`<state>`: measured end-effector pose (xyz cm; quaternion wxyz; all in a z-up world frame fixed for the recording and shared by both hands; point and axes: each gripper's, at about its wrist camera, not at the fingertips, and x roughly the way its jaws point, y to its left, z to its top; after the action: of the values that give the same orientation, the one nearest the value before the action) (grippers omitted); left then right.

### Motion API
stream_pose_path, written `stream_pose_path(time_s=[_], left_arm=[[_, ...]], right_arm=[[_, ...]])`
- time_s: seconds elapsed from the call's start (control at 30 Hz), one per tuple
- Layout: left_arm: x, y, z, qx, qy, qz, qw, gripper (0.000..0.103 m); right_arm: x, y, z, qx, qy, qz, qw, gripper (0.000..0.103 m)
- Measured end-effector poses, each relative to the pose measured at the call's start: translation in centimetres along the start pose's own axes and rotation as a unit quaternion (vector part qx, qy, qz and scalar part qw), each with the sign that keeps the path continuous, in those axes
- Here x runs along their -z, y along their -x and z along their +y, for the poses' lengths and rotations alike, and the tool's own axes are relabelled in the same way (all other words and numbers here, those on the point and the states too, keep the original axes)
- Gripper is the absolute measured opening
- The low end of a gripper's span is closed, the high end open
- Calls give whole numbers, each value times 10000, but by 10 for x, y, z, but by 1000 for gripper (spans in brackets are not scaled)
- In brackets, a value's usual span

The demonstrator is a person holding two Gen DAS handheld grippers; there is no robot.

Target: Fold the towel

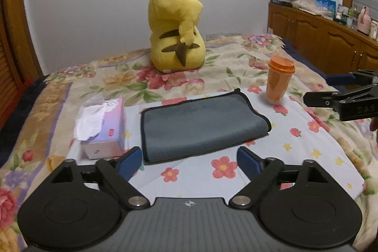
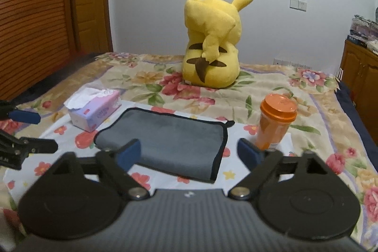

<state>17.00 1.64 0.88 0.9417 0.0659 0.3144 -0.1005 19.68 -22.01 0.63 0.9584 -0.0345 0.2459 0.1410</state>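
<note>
A grey towel (image 1: 200,124) with dark trim lies folded in a flat rectangle on a white flowered cloth (image 1: 295,157) on the bed; it also shows in the right wrist view (image 2: 170,143). My left gripper (image 1: 189,157) is open and empty, hovering just in front of the towel's near edge. My right gripper (image 2: 189,150) is open and empty, above the towel's near right part. The right gripper also shows at the right edge of the left wrist view (image 1: 328,89), and the left gripper at the left edge of the right wrist view (image 2: 42,131).
A tissue box (image 1: 104,131) sits left of the towel. An orange lidded cup (image 1: 278,79) stands right of it, close to my right finger (image 2: 248,152). A yellow plush toy (image 1: 177,30) sits behind. A wooden cabinet (image 1: 330,39) lines the right wall.
</note>
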Motion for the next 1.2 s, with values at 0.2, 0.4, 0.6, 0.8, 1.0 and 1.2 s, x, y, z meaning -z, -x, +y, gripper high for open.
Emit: stream_pose_path(time_s=[0.2,0.4,0.6,0.8,1.0,1.2], left_arm=[[-2,33,0,-126,94,-110,9998,103],[-7,65,-2,-175,244,-300,9991,103],[-11,90,-13,-230,221,-474,9984,103],[-3,108,-23,-198,186,-576,9980,103],[14,119,-30,-140,192,-579,9980,103],[31,125,-37,-333,194,-531,9978,103]], right_arm=[[-6,26,1,6,-26,-110,9999,103],[-10,54,5,51,21,-237,9997,103],[-9,77,9,87,11,-376,9993,103],[0,91,13,93,-67,-446,9989,103],[12,102,20,65,-62,-472,9988,103],[24,109,29,25,-67,-458,9989,103]])
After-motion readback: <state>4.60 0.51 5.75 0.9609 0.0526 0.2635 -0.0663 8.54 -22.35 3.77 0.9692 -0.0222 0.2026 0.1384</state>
